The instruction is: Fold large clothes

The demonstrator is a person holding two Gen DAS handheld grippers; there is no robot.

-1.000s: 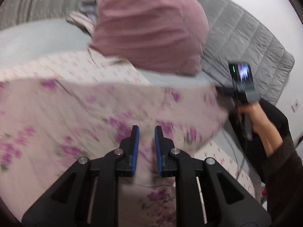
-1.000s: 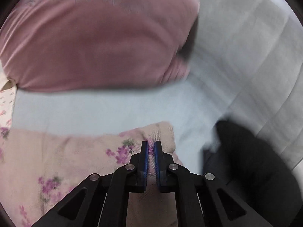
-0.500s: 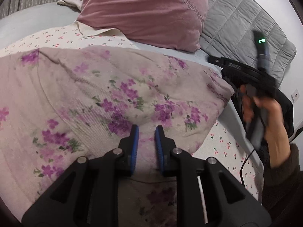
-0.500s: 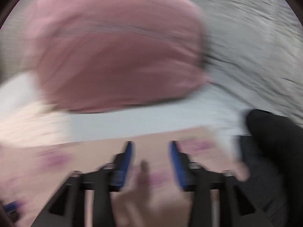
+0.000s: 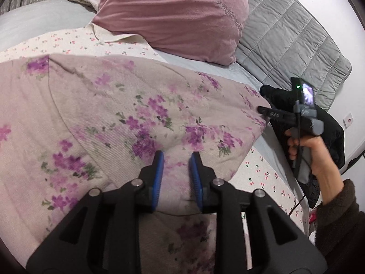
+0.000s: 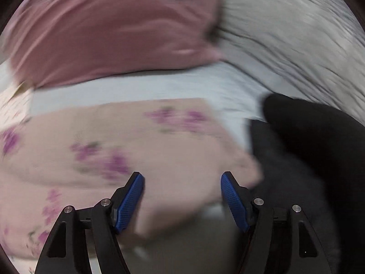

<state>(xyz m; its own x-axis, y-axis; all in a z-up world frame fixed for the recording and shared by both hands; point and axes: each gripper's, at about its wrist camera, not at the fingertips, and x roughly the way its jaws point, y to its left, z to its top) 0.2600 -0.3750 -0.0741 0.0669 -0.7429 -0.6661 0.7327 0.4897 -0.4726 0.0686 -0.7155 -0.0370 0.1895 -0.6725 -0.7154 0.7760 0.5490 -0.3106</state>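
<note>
Our floral garment (image 5: 127, 114), a pale pink knit scattered with purple flowers, lies spread over the bed with its upper layer laid across the lower one, which reads to us as a fold just set down. It covers a cherry-print sheet (image 5: 264, 173) that shows at its right edge and beyond its far edge. We hold the left gripper (image 5: 175, 166) low over the near part of the cloth; its jaws have just been opening and now stand a little apart, blue pads on either side of a soft ridge of fabric without visibly pressing it, so we judge the cloth is let go there. Our right gripper (image 6: 182, 196) hovers over the garment's right corner, its view smeared by motion; its jaws have just been opening and now stand spread wide, the cloth below them and nothing pinched. From the left wrist view we see that tool in our right hand (image 5: 312, 150) at the garment's far right tip, beside a black garment (image 5: 328, 123) heaped at the bed's edge. Both claws release at once, we think, so the layer settles flat. Farther off, a pink pillow (image 5: 182, 13) leans on a grey quilted headboard (image 5: 292, 43), clear of the fold
</note>
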